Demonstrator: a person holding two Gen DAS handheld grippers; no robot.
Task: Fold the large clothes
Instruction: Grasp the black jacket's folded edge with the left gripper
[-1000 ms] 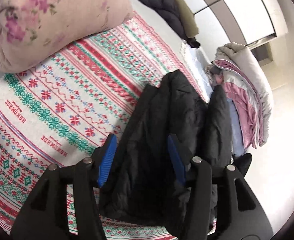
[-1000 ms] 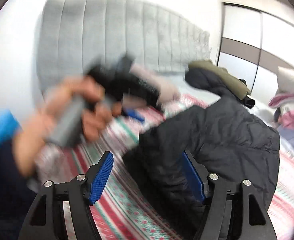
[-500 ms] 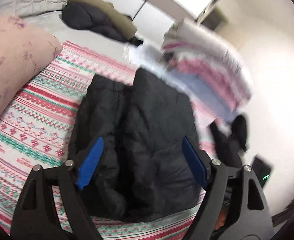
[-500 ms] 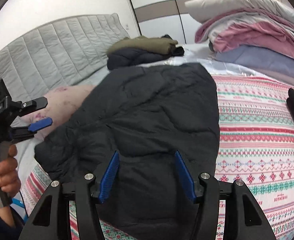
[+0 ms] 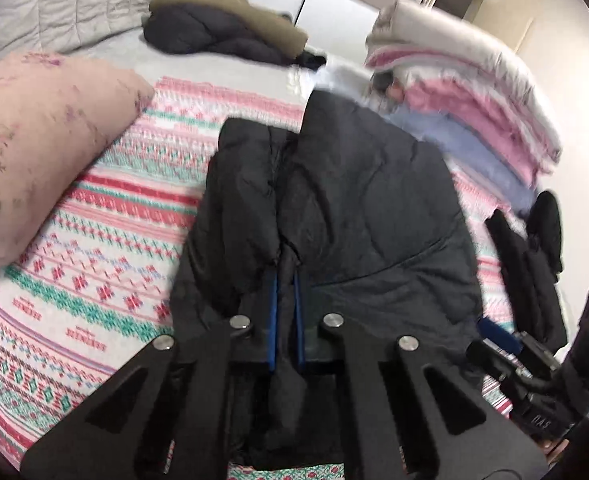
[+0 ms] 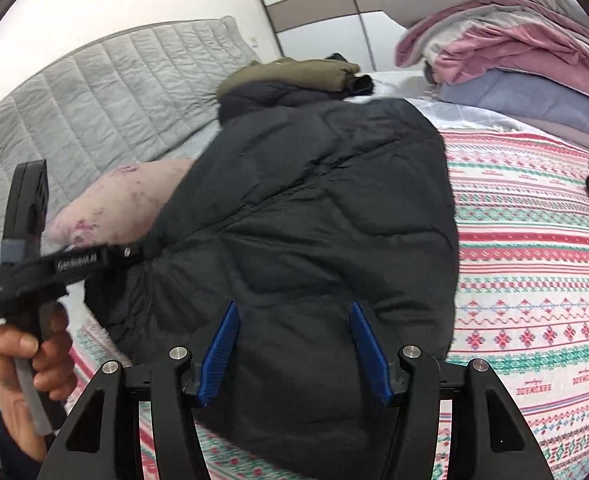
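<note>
A black puffer jacket point(image 5: 358, 200) lies partly folded on the patterned bedspread point(image 5: 106, 248); it also fills the middle of the right wrist view point(image 6: 314, 216). My left gripper point(image 5: 286, 280) is shut on a fold of the jacket's near edge, its blue pads nearly together with fabric between them. My right gripper point(image 6: 294, 340) is open just above the jacket's near part, with nothing between its blue pads. The left gripper's body shows in the right wrist view point(image 6: 54, 264), held by a hand at the jacket's left side.
A pink floral pillow point(image 5: 42, 140) lies left. A dark and olive folded coat point(image 5: 230, 28) sits by the grey headboard point(image 6: 94, 92). A stack of pink, white and lilac bedding point(image 5: 474, 100) rises at right. A black garment point(image 5: 534, 256) lies at the bed's right edge.
My left gripper has closed from wide open onto a fold of the jacket. My right gripper has stayed open and moved slightly closer over the jacket.
</note>
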